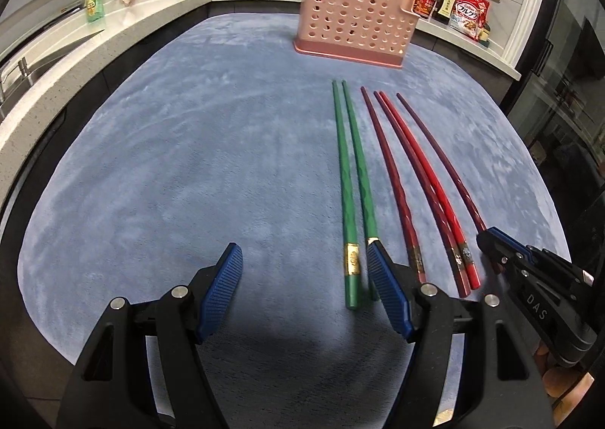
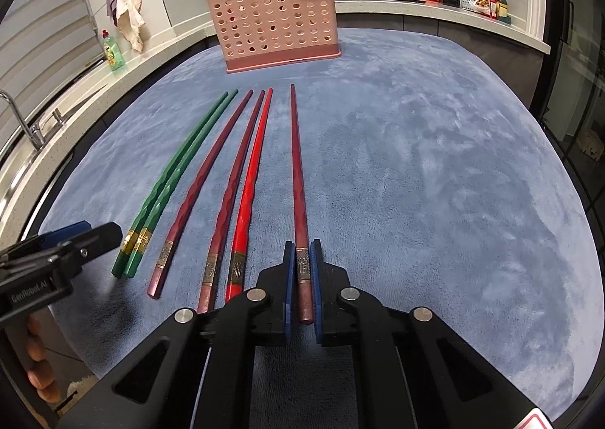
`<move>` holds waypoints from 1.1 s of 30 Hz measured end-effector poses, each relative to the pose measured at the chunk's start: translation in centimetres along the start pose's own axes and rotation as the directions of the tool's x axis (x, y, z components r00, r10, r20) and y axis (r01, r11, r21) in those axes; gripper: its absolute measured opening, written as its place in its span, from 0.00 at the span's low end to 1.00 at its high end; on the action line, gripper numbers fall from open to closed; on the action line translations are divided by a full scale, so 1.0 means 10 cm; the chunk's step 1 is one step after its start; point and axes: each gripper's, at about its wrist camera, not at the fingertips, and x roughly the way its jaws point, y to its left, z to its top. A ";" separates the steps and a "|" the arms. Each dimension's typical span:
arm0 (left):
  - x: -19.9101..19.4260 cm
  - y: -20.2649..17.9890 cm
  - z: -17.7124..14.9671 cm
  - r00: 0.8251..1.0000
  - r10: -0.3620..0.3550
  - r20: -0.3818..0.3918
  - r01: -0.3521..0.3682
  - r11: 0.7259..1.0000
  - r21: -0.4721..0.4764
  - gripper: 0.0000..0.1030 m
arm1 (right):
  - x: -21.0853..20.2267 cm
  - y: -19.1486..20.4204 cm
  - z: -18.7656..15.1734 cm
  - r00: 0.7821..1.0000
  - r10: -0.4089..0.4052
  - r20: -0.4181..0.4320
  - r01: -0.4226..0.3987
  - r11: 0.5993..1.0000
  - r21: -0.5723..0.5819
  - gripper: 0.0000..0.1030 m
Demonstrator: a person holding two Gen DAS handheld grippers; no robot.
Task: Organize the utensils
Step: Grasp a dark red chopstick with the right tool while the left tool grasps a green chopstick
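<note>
The right claw (image 2: 302, 277) is clamped on the dark red chopstick (image 2: 297, 172), rightmost of the row; the left claw (image 1: 302, 277) gapes empty beside the green chopsticks (image 1: 349, 172).

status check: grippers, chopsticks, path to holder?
Right gripper shut on the rightmost dark red chopstick, lying on the blue mat. Left gripper open, empty, by the green pair. Path to pink holder clear.
</note>
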 end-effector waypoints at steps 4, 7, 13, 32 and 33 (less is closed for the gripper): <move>0.06 -0.02 -0.02 1.000 -0.001 -0.016 0.001 1.000 0.001 0.62 | 0.01 0.00 -0.01 1.000 0.004 0.001 -0.004 1.000 0.004 0.07; 0.08 -0.03 -0.02 1.000 0.005 -0.014 -0.005 1.000 0.003 0.61 | 0.01 -0.01 -0.01 1.000 0.003 0.001 -0.003 1.000 0.003 0.07; 0.11 -0.03 -0.03 1.000 0.030 -0.006 -0.030 0.999 0.023 0.57 | 0.01 -0.01 -0.01 1.000 0.003 0.002 -0.003 1.000 0.003 0.07; 0.10 0.02 0.00 1.000 -0.018 -0.020 0.018 1.000 0.010 0.09 | -0.01 -0.01 0.00 1.000 0.010 -0.006 -0.010 1.000 0.009 0.07; 0.10 0.03 0.00 0.999 -0.025 -0.025 0.025 1.000 0.006 0.09 | -0.02 -0.01 0.00 1.000 0.012 -0.005 -0.012 1.000 0.010 0.07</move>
